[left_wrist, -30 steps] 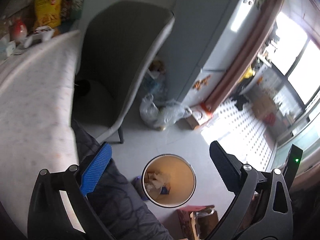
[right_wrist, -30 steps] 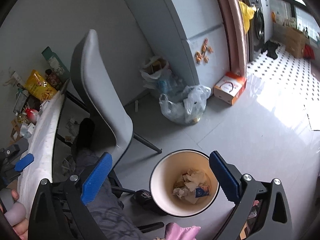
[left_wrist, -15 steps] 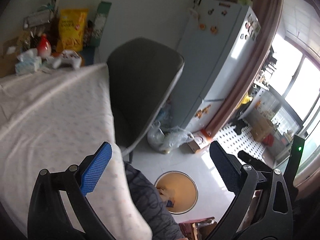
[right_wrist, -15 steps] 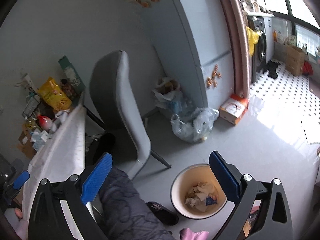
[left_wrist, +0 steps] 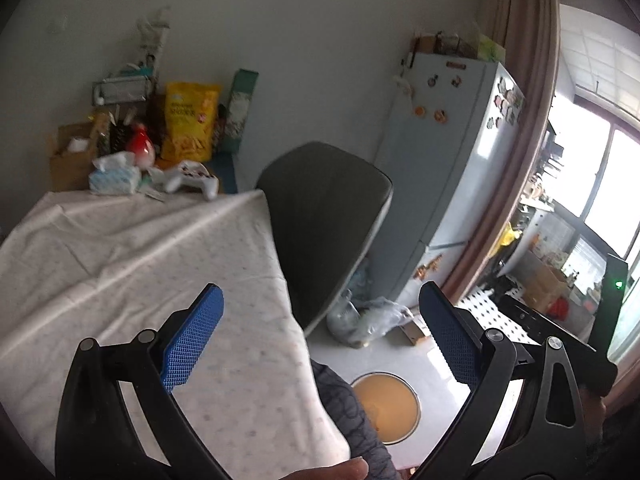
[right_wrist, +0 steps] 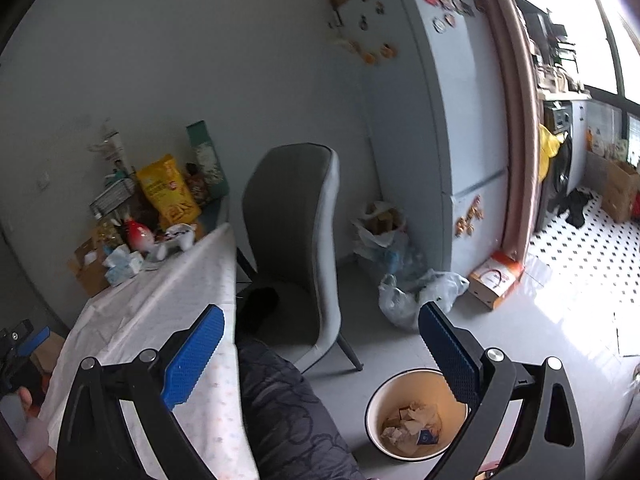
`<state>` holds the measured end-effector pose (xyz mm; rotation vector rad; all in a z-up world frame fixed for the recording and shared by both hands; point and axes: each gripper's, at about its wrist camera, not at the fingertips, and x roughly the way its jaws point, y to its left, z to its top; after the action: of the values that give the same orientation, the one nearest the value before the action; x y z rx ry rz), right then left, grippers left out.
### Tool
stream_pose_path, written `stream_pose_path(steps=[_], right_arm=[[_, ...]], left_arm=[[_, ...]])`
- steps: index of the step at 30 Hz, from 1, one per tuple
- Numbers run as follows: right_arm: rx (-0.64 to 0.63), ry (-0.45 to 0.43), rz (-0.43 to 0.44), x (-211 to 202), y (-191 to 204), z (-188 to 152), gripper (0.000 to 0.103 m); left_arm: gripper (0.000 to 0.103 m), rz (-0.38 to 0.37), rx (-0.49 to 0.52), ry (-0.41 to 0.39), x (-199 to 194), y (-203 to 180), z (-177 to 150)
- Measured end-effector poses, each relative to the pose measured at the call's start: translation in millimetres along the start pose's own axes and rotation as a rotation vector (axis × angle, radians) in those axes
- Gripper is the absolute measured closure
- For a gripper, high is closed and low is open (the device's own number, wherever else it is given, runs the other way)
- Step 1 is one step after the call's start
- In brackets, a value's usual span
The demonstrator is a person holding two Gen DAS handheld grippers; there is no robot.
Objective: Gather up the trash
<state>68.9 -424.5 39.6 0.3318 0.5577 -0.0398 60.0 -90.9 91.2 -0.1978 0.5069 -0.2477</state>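
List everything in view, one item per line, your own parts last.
bin: 1, cream, on floor, paper trash inside
table: 1, white cloth, left
chair: 1, grey, beside table
fridge: 1, pale blue, magnets on it, by wall
snack bag: 1, yellow, table's far end
tissue pack: 1, pale blue, near snack bag
controller: 1, white, table's far end
plastic bags: several, clear, floor by fridge
box: 1, white and orange, floor by fridge
left gripper: open, empty
right gripper: open, empty

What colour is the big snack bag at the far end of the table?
Yellow. The snack bag shows best in the left wrist view.
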Motion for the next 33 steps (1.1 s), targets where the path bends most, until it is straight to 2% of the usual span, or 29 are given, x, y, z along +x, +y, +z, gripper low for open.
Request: stream_pose_path(steps=[6, 9, 11, 19, 25, 33], right_arm=[[-0.021, -0.036, 0.042, -24.5, 26.2, -0.5, 0.008], [-0.044, -0.027, 0.101, -30.9, 37.3, -2.5, 0.008], [-0.062, -0.027, 0.111, -34.8, 44.7, -4.9, 0.008], [-0.084, -0.007, 0.146, -44.8, 60.5, -10.7, 0.008], [-0.098, 0.004, 0.220, -49.8, 66.1, -20.1, 0.008], [-0.104, 0.011, 0.209, -44.4, 64.5, -23.8, 0.008]], left_arm=[[0.006, 0.064, 0.025, -0.047, -34.6, 12.9, 3.4], [0.006, 0.095, 0.034, -0.068, -49.7, 18.7, 2.3], [0.006, 0.112, 0.034, -0.102, -62.4, 24.1, 1.2], [0.006, 0.146, 0.014, -0.125, -89.6, 44.0, -3.6], [0.006, 0.167, 0.007, -0.117, -94.2, 54.6, -9.7], [0.006, 0.173, -0.001, -0.113, -90.1, 57.1, -12.3]])
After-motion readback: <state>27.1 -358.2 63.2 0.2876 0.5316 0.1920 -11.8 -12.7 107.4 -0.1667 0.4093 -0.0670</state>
